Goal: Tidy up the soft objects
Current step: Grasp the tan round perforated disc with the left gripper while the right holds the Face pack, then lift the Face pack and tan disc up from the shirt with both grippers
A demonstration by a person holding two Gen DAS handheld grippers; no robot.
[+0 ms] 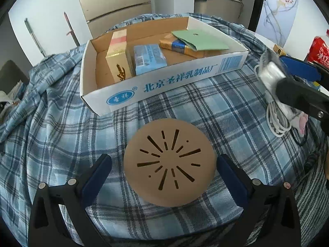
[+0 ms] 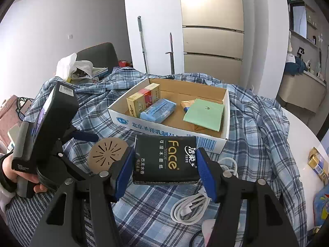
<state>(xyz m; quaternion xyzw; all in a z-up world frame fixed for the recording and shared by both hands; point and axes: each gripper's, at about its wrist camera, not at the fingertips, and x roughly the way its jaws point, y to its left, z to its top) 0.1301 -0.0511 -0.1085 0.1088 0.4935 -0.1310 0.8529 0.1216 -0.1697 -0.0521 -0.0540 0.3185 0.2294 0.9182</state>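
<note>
Gripping black tissue pack [image 2: 164, 159], right gripper [image 2: 164, 173] near box [image 2: 174, 131] edge; left gripper [image 1: 164, 170] open.

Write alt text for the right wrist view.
The right tool grips a black Face tissue pack above a blue plaid cloth, in front of a shallow cardboard box holding small packs and a green pouch. At left, a hand holds the left tool near a tan slotted disc; a white cable lies below.

Glossy black plastic wrap noted on tissue pack [image 2: 165, 160]; matt tan disc [image 1: 169, 162]; woven plaid cloth [image 1: 61, 144]; printed cardboard box [image 1: 164, 82].
</note>
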